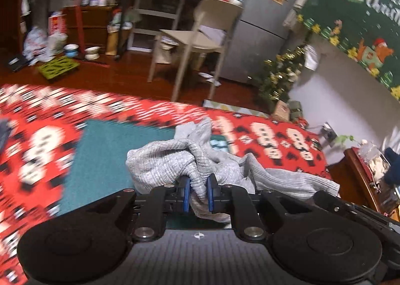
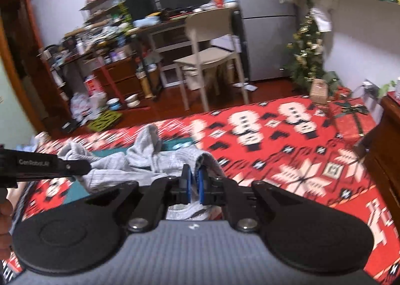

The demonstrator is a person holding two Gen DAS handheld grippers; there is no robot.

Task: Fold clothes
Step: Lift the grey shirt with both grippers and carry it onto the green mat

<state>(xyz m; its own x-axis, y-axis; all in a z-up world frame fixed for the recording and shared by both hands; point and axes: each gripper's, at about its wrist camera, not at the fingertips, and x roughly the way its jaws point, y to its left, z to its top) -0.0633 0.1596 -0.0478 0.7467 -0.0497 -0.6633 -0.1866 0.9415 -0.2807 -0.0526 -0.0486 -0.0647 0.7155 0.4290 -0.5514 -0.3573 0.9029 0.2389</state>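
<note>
Holding the grey ribbed garment point(image 1: 175, 160) off the bed, you have both tools clamped on cloth — a two-point grip that, by my judgement, serves to lift and shake the piece open before any fold.

Left wrist view: the left gripper point(image 1: 197, 193) has its blue pads drawn in narrow with a thick bunch of knit pinched between them. The fabric bulges above the jaws and a tail hangs below them, so the grip takes a gathered wad, not a single edge. The rest of the garment trails off to the right, rumpled, above the red patterned blanket point(image 1: 275, 139) with its teal centre panel. The blanket is smeared with blur on the left. A beige chair point(image 1: 197, 34) and a fridge stand well beyond on the wooden floor.

Right wrist view: the right gripper point(image 2: 193, 186) shows its pads nearly together, a thinner layer of the same grey knit caught between them and a bit of hem visible underneath. The garment point(image 2: 140, 160) stretches left from there toward the other tool's black arm point(image 2: 50, 166), which enters from the left edge — so the cloth spans between your two hands. It sags in the middle, still crumpled; no fold is laid yet. You will probably need a cleaner hold on corners or shoulders.
</note>
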